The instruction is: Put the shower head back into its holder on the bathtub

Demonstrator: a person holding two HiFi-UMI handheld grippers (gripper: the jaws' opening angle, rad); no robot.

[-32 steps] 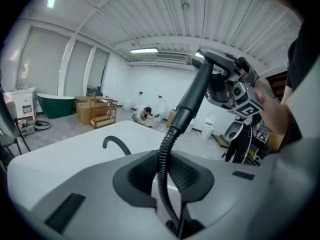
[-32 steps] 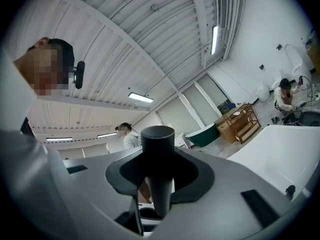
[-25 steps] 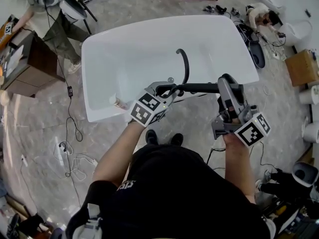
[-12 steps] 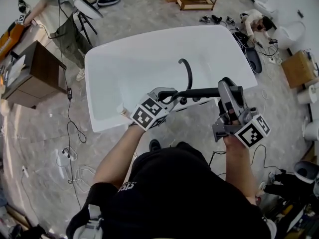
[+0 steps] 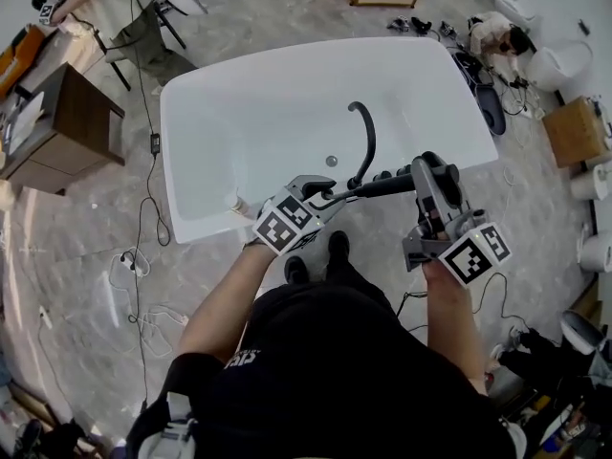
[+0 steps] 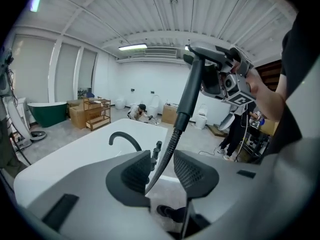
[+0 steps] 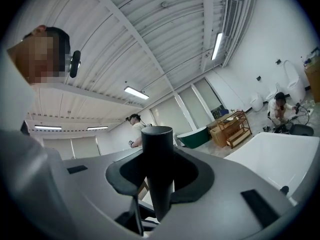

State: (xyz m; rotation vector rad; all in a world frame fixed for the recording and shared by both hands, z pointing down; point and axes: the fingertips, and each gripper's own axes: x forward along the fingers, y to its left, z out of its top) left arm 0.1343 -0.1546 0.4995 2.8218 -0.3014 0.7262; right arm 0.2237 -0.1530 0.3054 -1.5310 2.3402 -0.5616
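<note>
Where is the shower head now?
The shower head sits right of centre in the head view, clamped in the right gripper over the near rim of the bathtub, right of the curved spout.

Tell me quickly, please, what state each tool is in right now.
Left tool: opening; the hose passes between its jaws, not pinched.
Right tool: closed on the shower head handle.

The bathtub is plain white and its curved spout is black. The shower head is black too, its ribbed hose dark grey. My left gripper and right gripper are grey with black pads. Their cubes carry black-and-white squares. The floor is grey, veined like marble.
</note>
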